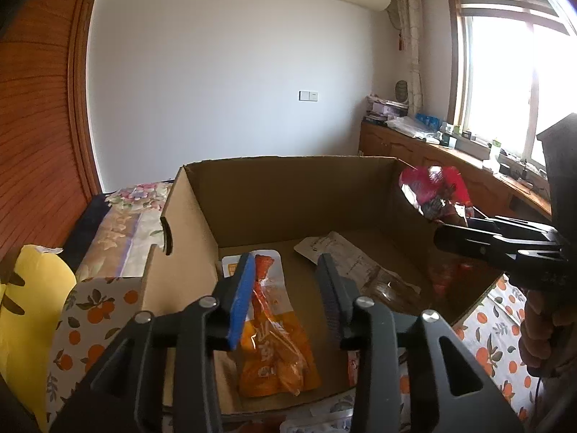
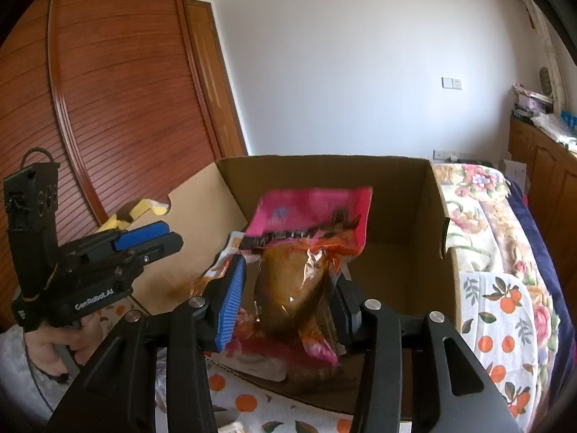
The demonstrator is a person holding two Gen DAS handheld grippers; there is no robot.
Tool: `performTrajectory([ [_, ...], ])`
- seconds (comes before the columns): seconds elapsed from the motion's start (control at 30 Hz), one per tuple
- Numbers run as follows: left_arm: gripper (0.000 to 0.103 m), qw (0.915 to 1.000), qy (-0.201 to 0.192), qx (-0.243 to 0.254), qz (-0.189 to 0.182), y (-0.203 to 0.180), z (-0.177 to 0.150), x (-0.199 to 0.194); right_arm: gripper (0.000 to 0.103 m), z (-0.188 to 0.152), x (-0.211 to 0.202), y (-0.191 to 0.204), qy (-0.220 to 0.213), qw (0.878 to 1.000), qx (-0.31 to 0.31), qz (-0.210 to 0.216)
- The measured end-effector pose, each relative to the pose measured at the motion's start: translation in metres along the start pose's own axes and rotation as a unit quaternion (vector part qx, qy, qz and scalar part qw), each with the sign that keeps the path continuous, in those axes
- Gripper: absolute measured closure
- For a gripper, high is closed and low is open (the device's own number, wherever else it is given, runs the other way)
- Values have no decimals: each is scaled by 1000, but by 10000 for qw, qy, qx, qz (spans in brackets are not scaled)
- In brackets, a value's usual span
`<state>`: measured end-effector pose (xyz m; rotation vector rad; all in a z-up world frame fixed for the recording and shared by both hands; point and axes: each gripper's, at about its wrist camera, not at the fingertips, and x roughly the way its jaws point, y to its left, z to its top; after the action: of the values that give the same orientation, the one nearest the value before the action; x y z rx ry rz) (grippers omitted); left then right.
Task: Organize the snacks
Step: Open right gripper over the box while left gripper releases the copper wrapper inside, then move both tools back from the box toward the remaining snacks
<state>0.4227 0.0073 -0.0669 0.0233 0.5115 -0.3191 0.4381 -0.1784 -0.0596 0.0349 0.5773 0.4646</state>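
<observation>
My right gripper (image 2: 288, 299) grasps the pink snack bag (image 2: 306, 249) at frame centre, above the cardboard box (image 2: 407, 195), to drop it inside, while my left gripper (image 1: 288, 292) is released over the orange packet (image 1: 277, 342).

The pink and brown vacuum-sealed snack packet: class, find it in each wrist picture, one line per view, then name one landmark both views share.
Left wrist view: the pink and brown vacuum-sealed snack packet shows at the right, over the box's right wall.
Right wrist view: the packet fills the centre, between the right tongs.
Shared landmark: the open brown cardboard box.
</observation>
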Motion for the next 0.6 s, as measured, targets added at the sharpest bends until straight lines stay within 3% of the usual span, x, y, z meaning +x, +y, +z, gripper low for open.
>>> performTrajectory([
  [0.23, 63, 10000, 52, 17, -19, -2, 0, 2, 50, 3, -3, 2, -3, 10000, -65, -76],
  [0.6, 61, 10000, -5, -48, -29, -7, 7, -25, 49, 6, -32, 12, -77, 9997, -150, -194],
])
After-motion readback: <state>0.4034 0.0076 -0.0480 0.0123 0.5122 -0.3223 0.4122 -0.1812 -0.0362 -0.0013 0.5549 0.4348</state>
